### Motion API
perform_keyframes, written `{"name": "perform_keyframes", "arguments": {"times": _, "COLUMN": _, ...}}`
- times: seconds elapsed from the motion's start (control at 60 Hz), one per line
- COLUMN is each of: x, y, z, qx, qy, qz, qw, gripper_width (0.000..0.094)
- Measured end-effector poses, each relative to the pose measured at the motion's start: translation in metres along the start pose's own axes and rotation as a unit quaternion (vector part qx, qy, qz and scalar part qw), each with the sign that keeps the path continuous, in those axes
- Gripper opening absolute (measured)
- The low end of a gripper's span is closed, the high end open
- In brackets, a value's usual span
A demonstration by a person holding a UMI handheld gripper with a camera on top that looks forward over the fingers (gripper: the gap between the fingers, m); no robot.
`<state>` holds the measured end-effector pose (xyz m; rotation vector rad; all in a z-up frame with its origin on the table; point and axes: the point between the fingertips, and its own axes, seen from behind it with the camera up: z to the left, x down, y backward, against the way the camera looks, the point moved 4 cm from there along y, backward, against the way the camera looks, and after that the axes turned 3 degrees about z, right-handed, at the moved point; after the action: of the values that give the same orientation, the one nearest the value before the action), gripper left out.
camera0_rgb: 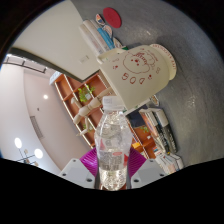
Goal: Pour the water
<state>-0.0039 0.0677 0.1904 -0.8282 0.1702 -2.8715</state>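
A clear plastic water bottle (112, 140) with a white cap stands up between my fingers, and my gripper (112, 160) is shut on it, the purple pads (91, 157) pressing on both its sides. The view is tilted. Just beyond the bottle's cap is a white mug (147, 68) with a cartoon print and red letters, lying sideways in the view with its opening facing away to the right. The bottle's cap sits close under the mug's side. Water shows in the bottle's lower part.
The mug rests on a grey surface (190, 30) with a red and white item (107, 18) beyond it. Orange shelves (80, 95) with small things and a white wall (40, 40) lie behind.
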Motion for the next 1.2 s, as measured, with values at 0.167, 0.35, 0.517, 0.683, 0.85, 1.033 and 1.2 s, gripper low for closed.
{"name": "perform_keyframes", "arguments": {"times": 0.167, "x": 0.007, "y": -0.002, "z": 0.002, "qx": 0.003, "qy": 0.008, "qz": 0.01, "qw": 1.0, "gripper_width": 0.0389}}
{"name": "perform_keyframes", "arguments": {"times": 0.35, "x": 0.018, "y": -0.001, "z": 0.007, "qx": 0.047, "qy": 0.171, "qz": 0.016, "qw": 0.984, "gripper_width": 0.039}}
{"name": "perform_keyframes", "arguments": {"times": 0.517, "x": 0.021, "y": 0.005, "z": 0.033, "qx": 0.107, "qy": 0.491, "qz": 0.009, "qw": 0.864, "gripper_width": 0.0389}}
{"name": "perform_keyframes", "arguments": {"times": 0.683, "x": -0.019, "y": 0.022, "z": 0.082, "qx": 0.163, "qy": 0.71, "qz": -0.066, "qw": 0.682, "gripper_width": 0.0406}}
{"name": "perform_keyframes", "arguments": {"times": 0.85, "x": -0.073, "y": 0.034, "z": 0.134, "qx": 0.204, "qy": 0.8, "qz": -0.137, "qw": 0.547, "gripper_width": 0.0406}}
{"name": "perform_keyframes", "arguments": {"times": 1.033, "x": -0.15, "y": 0.036, "z": 0.163, "qx": 0.264, "qy": 0.825, "qz": -0.187, "qw": 0.463, "gripper_width": 0.0406}}
{"name": "perform_keyframes", "arguments": {"times": 1.2, "x": -0.232, "y": 0.032, "z": 0.151, "qx": 0.307, "qy": 0.806, "qz": -0.207, "qw": 0.462, "gripper_width": 0.0406}}
